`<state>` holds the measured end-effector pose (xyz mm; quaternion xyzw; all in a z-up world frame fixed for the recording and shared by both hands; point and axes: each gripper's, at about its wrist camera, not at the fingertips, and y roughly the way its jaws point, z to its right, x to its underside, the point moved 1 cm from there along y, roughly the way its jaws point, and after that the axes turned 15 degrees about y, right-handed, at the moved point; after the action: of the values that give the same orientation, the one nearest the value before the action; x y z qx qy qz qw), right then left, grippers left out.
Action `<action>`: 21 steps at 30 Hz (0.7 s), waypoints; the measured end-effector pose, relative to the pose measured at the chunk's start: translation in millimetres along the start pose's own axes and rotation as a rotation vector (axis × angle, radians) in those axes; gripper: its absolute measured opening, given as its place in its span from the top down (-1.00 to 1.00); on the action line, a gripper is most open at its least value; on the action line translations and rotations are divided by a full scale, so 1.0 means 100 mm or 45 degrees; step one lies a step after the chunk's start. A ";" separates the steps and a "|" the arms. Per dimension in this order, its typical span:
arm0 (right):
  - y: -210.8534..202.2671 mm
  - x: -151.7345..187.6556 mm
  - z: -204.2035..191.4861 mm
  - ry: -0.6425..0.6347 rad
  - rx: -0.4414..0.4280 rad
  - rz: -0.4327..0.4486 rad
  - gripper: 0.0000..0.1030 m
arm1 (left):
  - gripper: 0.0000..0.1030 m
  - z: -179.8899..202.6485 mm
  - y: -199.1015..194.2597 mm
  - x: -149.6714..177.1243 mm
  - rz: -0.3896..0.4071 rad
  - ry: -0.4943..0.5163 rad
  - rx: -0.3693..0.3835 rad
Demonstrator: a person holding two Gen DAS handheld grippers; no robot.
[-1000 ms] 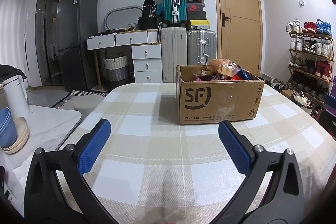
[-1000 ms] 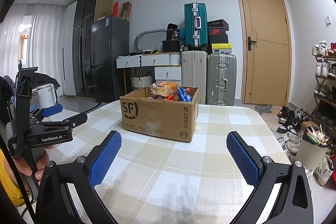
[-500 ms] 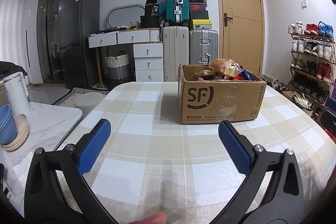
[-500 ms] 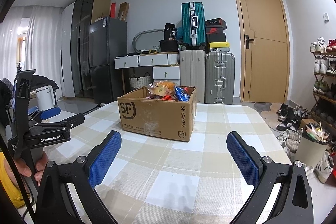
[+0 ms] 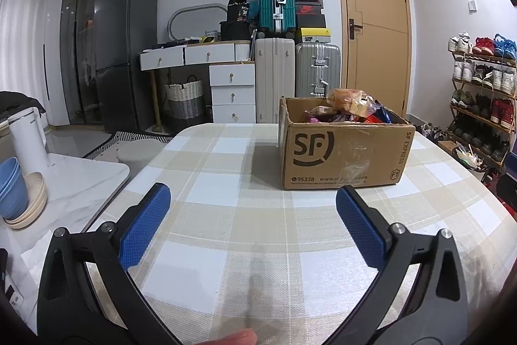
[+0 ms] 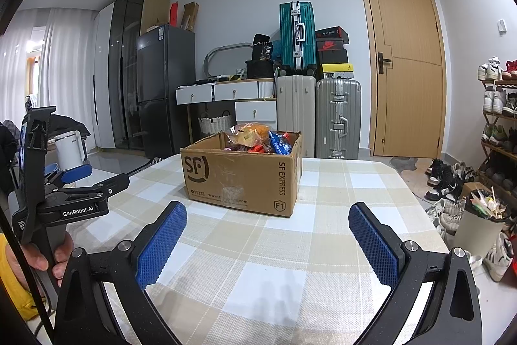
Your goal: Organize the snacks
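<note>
A brown SF cardboard box [image 5: 342, 156] [image 6: 240, 175] stands on the checked tablecloth [image 5: 252, 215] [image 6: 290, 254], heaped with snack packets [image 5: 350, 107] [image 6: 258, 138]. My left gripper [image 5: 252, 228] hovers over the cloth short of the box, open, with nothing between its blue pads. My right gripper [image 6: 266, 243] is also open and empty, facing the box's near corner. In the right wrist view the left gripper [image 6: 84, 181] appears at the left edge, held by a hand [image 6: 42, 257]. What lies deeper in the box is hidden.
A marble side table [image 5: 64, 193] at the left carries a white kettle [image 5: 27, 139] and stacked bowls [image 5: 19, 196]. Behind the table stand suitcases [image 5: 295, 76], drawers and a fridge [image 5: 124, 57]. A shoe rack [image 5: 481, 92] and a full bin [image 6: 480, 220] sit to the right.
Both views have drifted slightly closer to the box. A fingertip has come into the bottom edge of the left wrist view. Both grippers stay open.
</note>
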<state>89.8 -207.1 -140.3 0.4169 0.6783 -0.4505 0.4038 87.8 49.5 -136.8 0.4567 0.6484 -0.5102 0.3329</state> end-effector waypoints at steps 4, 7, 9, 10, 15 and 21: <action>0.00 0.02 0.02 0.005 0.003 -0.003 -0.98 | -0.99 0.02 0.00 0.01 -0.003 -0.003 -0.005; 0.00 0.03 0.02 0.005 0.005 -0.003 -0.98 | -0.99 0.01 0.00 0.00 -0.002 0.001 -0.006; 0.00 0.02 0.02 0.004 0.003 -0.003 -0.98 | -0.99 0.02 0.01 0.01 -0.009 -0.002 -0.010; 0.00 0.02 0.02 0.005 0.003 -0.003 -0.98 | -0.99 0.01 0.02 0.01 -0.013 -0.005 -0.015; 0.00 0.02 0.02 0.006 0.003 -0.003 -0.98 | -0.99 0.00 0.02 0.00 -0.027 -0.021 -0.011; 0.00 0.02 0.02 0.005 0.003 -0.004 -0.98 | -0.99 0.04 -0.01 -0.01 -0.001 0.005 -0.010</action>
<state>89.1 -208.6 -142.4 0.4172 0.6792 -0.4512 0.4013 87.0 45.0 -137.0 0.4560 0.6512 -0.5069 0.3332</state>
